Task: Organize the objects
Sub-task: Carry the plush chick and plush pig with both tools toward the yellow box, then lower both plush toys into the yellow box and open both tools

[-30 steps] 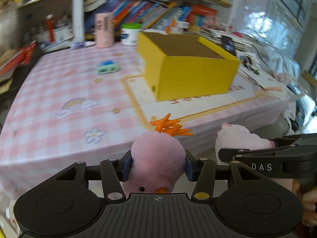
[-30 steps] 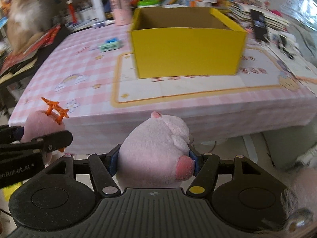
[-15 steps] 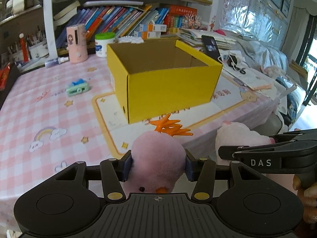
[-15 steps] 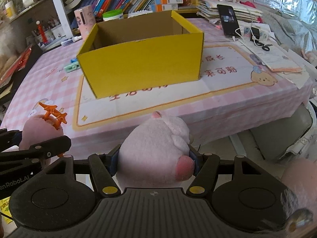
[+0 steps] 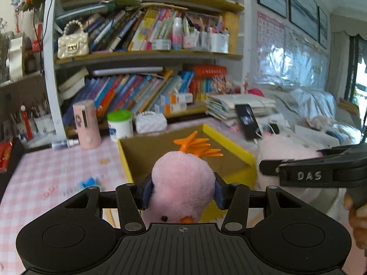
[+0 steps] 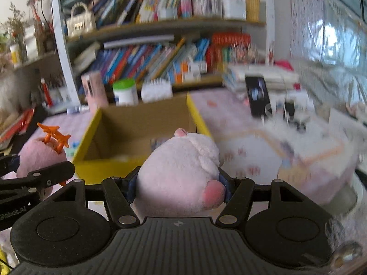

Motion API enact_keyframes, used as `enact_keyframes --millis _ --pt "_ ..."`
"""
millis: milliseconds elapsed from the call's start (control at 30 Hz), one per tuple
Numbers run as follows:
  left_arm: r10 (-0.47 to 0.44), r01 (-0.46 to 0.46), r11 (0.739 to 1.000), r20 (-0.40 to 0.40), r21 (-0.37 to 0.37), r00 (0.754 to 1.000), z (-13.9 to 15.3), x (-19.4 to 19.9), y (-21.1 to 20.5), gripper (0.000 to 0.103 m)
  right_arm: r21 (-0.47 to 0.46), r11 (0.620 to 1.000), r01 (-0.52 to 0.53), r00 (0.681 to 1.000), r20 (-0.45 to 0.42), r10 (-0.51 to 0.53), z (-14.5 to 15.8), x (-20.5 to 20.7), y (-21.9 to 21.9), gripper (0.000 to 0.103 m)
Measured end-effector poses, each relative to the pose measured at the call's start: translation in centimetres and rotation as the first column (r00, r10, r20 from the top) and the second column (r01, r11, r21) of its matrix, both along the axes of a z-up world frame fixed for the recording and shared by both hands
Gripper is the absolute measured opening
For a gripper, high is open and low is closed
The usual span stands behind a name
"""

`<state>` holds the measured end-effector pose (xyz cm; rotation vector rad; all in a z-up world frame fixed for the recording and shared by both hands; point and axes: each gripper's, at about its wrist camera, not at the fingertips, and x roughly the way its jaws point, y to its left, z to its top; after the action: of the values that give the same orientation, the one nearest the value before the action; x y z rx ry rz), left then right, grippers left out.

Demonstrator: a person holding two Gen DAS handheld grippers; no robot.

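Plush both sides: my left claw (image 5: 182, 192) is clamped on the pink bird toy (image 5: 181, 183), my right claw (image 6: 179, 186) on the pink pig toy (image 6: 181, 174), both near the yellow box (image 5: 229, 160). Soft, light, squashy; mid-body grips look right. Should drop without damage.

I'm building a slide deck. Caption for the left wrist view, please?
Left gripper clamps a pink plush chick before the open yellow box.
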<state>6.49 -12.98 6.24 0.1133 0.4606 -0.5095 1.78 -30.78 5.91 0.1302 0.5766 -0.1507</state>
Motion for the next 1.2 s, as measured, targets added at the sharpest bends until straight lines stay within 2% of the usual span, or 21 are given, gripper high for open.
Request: enact_keyframes --millis 133,300,667,933,1133,1200 --pt "0.039 -0.039 0.999 -0.001 0.021 0.999 -0.4 2.3 -1.7 0.050 -0.015 1.000 -0.028 0.999 0.045 0.029 1.5 2.5 -2.0 0.063" --pt "0.075 -0.074 0.996 -0.034 0.048 0.997 -1.3 4.9 -3.5 0.050 -0.020 0.997 -0.074 0.996 0.051 0.075 1.6 5.3 -3.9 0.063" --pt "0.095 -0.081 0.988 -0.103 0.131 0.990 -4.2 8.7 -6.6 0.050 -0.004 0.977 -0.211 0.977 -0.020 0.211 0.3 12.3 -4.3 0.063" --pt "0.100 -0.062 0.978 -0.190 0.199 0.977 -6.6 10.9 -8.3 0.050 0.018 0.960 -0.280 0.956 -0.090 0.281 -1.0 17.2 -4.0 0.063" --pt "0.096 -0.061 0.988 -0.262 0.139 0.960 -7.3 12.0 -7.9 0.050 0.043 0.945 -0.324 0.930 -0.168 0.327 -2.8 20.5 -3.4 0.063" --pt "0.089 -0.056 0.990 -0.279 0.126 0.956 -7.4 12.2 -7.8 0.053 0.045 0.943 -0.330 0.925 -0.185 0.332 -3.2 21.5 -3.2 0.063"
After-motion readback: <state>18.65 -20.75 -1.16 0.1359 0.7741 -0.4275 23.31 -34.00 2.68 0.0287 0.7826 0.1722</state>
